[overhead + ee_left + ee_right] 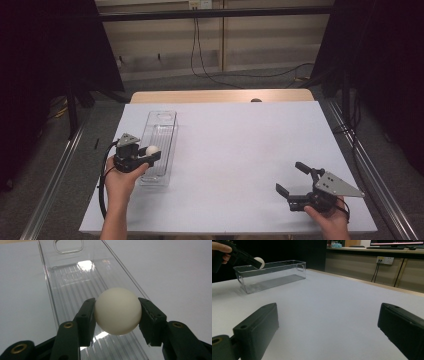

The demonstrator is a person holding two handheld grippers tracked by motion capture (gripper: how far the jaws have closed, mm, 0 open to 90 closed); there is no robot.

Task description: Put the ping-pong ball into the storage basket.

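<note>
A white ball (117,311) sits pinched between both pads of my left gripper (150,155), held just over the near end of a long clear plastic bin (160,145) at the table's left. From the left gripper view the ribbed bottom of the bin (75,285) stretches away under the ball. In the right gripper view the ball (259,262) hangs above the bin's rim (269,266). My right gripper (292,180) rests low over the white table (240,150) at the front right, jaws wide apart with nothing between them.
The bin holds nothing on its floor. A wooden strip (220,96) borders the table's far edge. Dark curtains stand at both sides, and cables (200,55) hang down the back wall. Metal rails run along the floor beside the table.
</note>
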